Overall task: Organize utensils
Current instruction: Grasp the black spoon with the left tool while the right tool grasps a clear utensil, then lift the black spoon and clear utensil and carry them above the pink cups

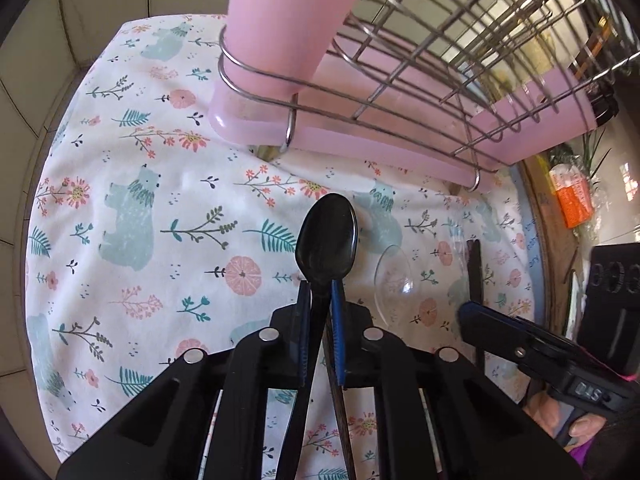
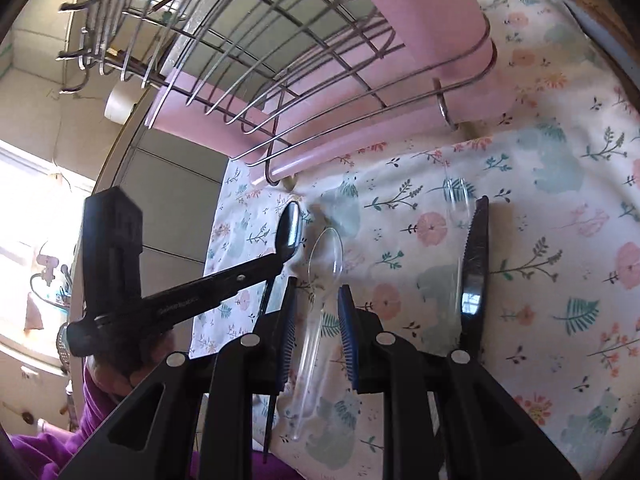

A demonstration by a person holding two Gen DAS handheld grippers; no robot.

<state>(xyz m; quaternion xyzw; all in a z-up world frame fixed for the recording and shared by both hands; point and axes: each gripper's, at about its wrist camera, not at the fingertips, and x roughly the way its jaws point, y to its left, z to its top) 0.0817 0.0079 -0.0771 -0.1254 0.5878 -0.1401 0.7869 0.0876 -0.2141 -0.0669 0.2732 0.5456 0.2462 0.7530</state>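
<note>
My left gripper [image 1: 320, 286] is shut on the neck of a black plastic spoon [image 1: 327, 236], bowl pointing forward, just above the floral cloth [image 1: 132, 184]. The spoon also shows in the right wrist view [image 2: 289, 232], held by the left gripper [image 2: 276, 264]. My right gripper [image 2: 317, 290] is open, its jaws on either side of a clear plastic spoon [image 2: 326, 260] that lies on the cloth [image 2: 540, 240]. That clear spoon [image 1: 394, 280] lies right of the black one. A black plastic knife [image 2: 474, 256] and another clear utensil [image 2: 458, 200] lie further right.
A wire dish rack [image 1: 460, 40] on a pink tray [image 1: 360, 148] stands at the back of the cloth, with a tall pink utensil holder [image 1: 288, 20] at its left end. The rack also shows in the right wrist view [image 2: 260, 40]. The table edge [image 1: 540, 264] runs on the right.
</note>
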